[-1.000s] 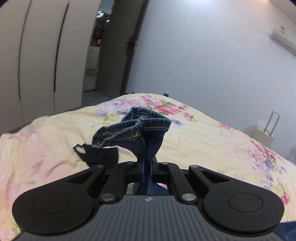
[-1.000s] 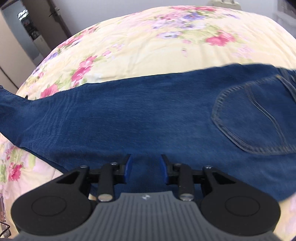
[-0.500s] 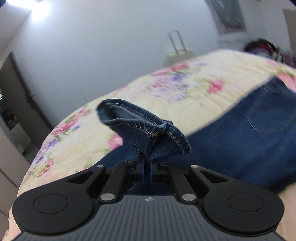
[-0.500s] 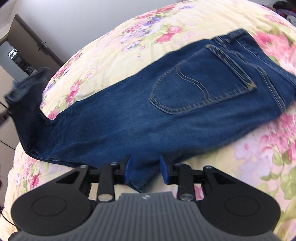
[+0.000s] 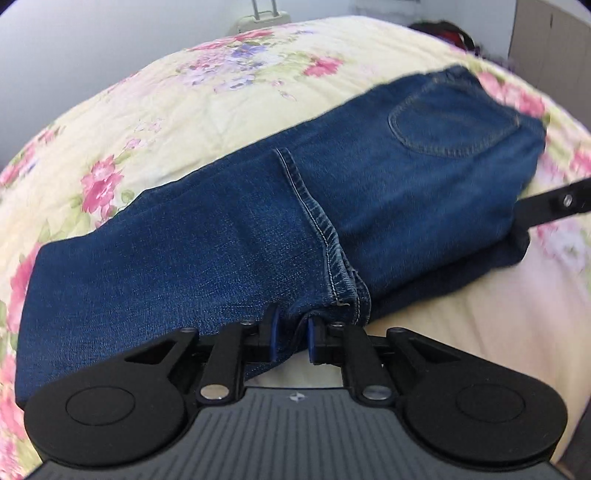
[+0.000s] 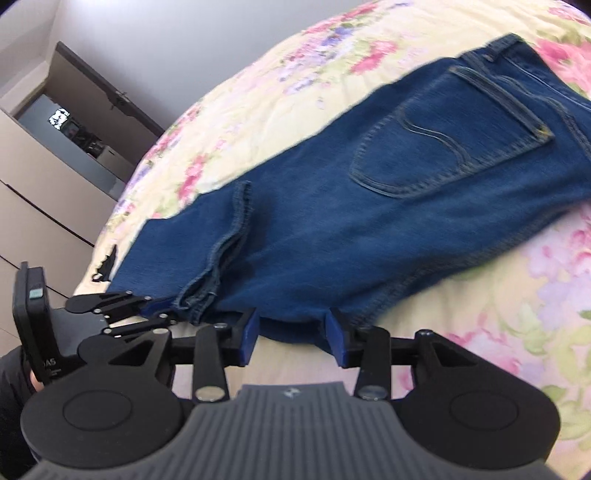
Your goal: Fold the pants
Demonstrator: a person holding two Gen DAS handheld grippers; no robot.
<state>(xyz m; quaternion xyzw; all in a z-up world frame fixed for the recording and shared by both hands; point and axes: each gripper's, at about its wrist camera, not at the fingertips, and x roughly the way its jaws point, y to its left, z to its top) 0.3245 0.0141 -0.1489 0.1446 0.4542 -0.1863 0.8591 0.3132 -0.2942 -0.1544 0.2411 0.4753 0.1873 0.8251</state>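
Blue denim pants lie on a floral bedspread, with the leg folded back over the thigh; the hem runs across the middle. The back pocket faces up. My left gripper still has the hem corner between its pads, jaws slightly parted. In the right wrist view the pants lie ahead, and my right gripper is open at their near edge, holding nothing. The left gripper shows at the left, at the hem.
A doorway and wardrobe panels stand beyond the bed's left side. A suitcase stands by the far wall. The right gripper's finger reaches in at the right edge of the left wrist view.
My left gripper carried the leg hem over and laid it down on the upper pants, and its jaws have parted a little. My right gripper drew back to the near edge and opened wider.
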